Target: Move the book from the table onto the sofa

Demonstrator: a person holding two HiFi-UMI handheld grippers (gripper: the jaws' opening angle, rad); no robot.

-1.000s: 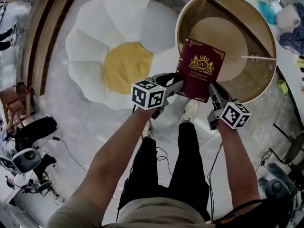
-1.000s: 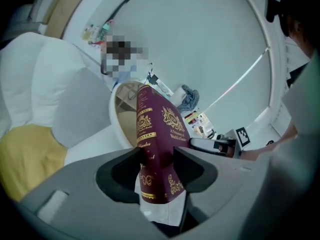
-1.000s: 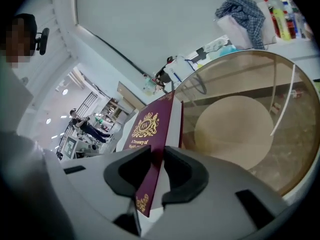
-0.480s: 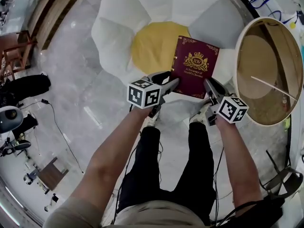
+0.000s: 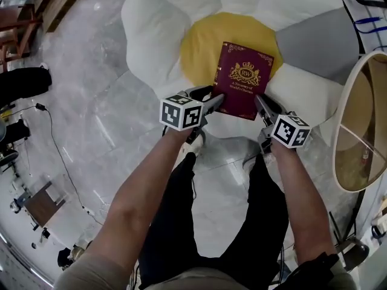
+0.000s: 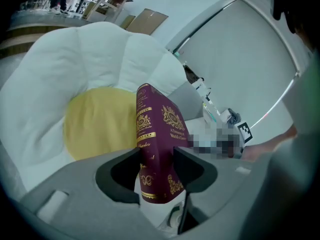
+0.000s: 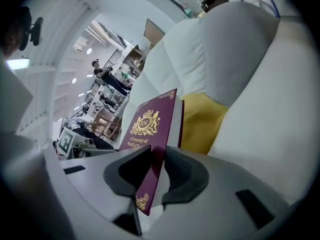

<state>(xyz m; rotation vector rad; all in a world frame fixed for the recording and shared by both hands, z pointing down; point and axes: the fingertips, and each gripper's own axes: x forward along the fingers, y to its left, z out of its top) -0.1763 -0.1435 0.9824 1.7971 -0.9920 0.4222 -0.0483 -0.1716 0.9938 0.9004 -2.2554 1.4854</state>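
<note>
A maroon book (image 5: 243,80) is clamped by its near corners, the left gripper (image 5: 213,99) and right gripper (image 5: 261,103) each closed on its edge, over the yellow centre of the flower-shaped sofa (image 5: 154,35) just ahead of both. A round table (image 5: 357,132) stands beyond the right gripper.

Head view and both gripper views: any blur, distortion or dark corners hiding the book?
Head view: sharp and evenly lit, fisheye bending at the edges; the maroon gold-crested hardcover book shows clearly. Left gripper view: black vignette corners, book spine in focus. Right gripper view: strong barrel distortion, dark rim, cover crisp.
</note>
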